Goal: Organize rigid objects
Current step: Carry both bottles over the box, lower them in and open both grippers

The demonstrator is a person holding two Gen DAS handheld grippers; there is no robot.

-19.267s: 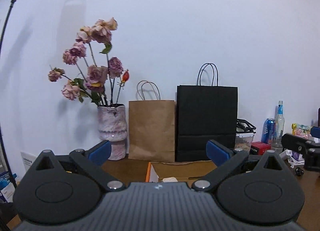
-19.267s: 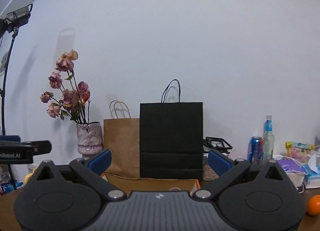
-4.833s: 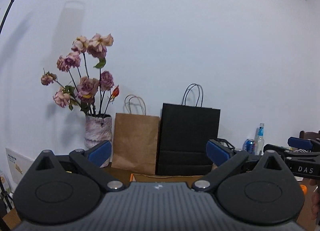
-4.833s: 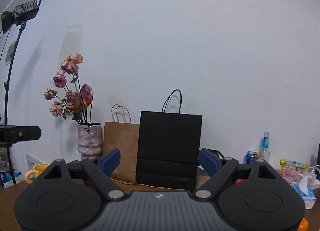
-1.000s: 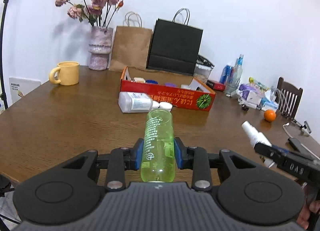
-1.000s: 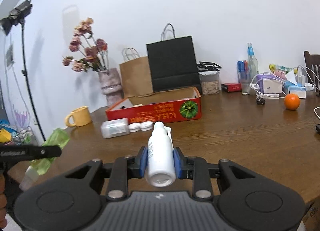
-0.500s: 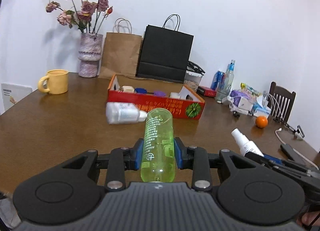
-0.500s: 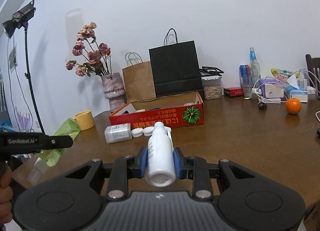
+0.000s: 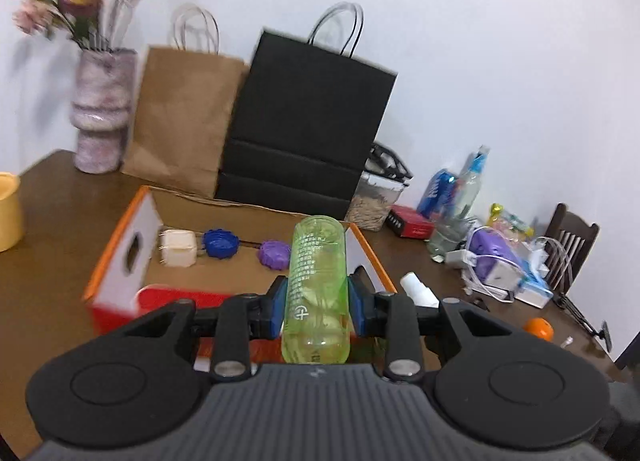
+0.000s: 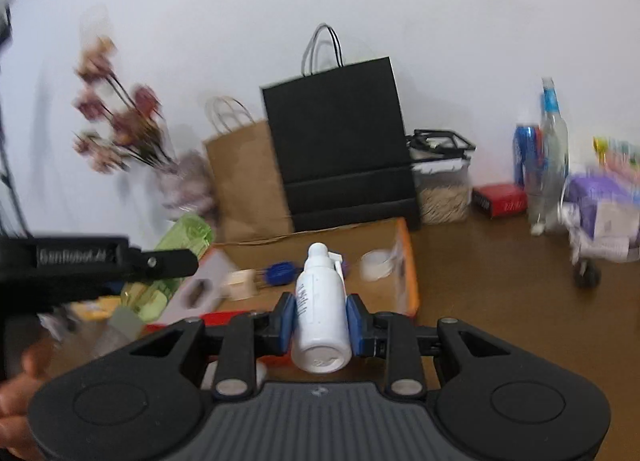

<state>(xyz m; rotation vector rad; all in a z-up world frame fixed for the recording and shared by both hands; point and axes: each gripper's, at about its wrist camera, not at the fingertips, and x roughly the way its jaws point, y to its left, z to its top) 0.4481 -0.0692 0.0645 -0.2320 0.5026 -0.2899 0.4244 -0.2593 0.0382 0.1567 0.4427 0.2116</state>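
Observation:
My left gripper is shut on a clear green bottle, held lengthwise just above the near edge of the open red and orange cardboard box. My right gripper is shut on a white spray bottle, also over the box's near edge. Inside the box lie a white block, a blue cap and a purple cap. The right wrist view shows the green bottle at the left. The spray bottle's nozzle shows in the left wrist view.
Behind the box stand a brown paper bag, a black paper bag and a vase of flowers. A yellow mug is at the left. Bottles, a can, a red box, cables and an orange crowd the right.
Both grippers have moved forward with their bottles, from over the bare table to the near edge of the box. The views are blurred by the motion.

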